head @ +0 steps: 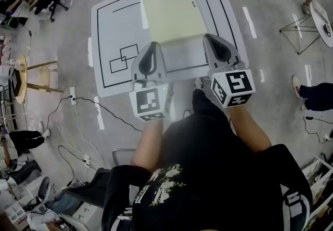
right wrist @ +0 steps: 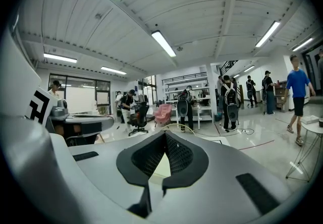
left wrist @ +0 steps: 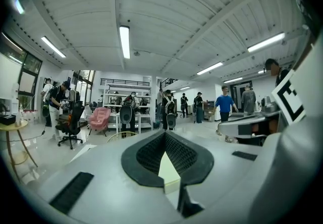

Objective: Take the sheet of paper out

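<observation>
Pale yellow sheet of paper [head: 171, 11] is clamped at its lower corners by your left gripper [head: 154, 47] and right gripper [head: 210, 38]; pull both evenly, level.

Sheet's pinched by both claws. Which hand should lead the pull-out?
Left, barely. The left claw and right claw are both shut on the yellow sheet at its near corners; the left gripper view seems to show the sheet seated slightly deeper. Better to pull with both.
</observation>
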{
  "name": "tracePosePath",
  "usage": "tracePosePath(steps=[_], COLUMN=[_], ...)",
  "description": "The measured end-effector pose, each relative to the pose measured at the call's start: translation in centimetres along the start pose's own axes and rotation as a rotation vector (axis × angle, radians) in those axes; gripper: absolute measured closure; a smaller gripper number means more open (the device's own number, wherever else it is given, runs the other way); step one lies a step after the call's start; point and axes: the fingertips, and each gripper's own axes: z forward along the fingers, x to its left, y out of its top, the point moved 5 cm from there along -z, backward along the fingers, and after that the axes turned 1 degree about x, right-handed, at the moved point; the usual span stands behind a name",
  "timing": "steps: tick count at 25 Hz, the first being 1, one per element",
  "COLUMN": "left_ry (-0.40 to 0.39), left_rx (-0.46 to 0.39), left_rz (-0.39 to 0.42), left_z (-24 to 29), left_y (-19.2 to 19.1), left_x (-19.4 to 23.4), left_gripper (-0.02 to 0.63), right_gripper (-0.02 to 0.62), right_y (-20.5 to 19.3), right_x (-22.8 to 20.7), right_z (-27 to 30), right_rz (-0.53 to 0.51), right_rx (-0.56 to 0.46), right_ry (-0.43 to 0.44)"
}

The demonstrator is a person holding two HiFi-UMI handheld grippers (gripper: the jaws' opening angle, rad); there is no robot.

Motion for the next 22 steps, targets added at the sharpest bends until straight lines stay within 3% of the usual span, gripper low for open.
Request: tracePosePath(steps=[22], left_ry=[0.093], left_rx=[0.102], left_rz=[-0.011], left_z=[10.7], left_y=[-0.3], left_x=[0.2], left_gripper=[0.606], right_gripper=[0.595], right_y=[0.2], right_x=[-8.7], right_z=[9.4], right_rz=[0.004], right_rx=[0.104], right_ry=[0.090])
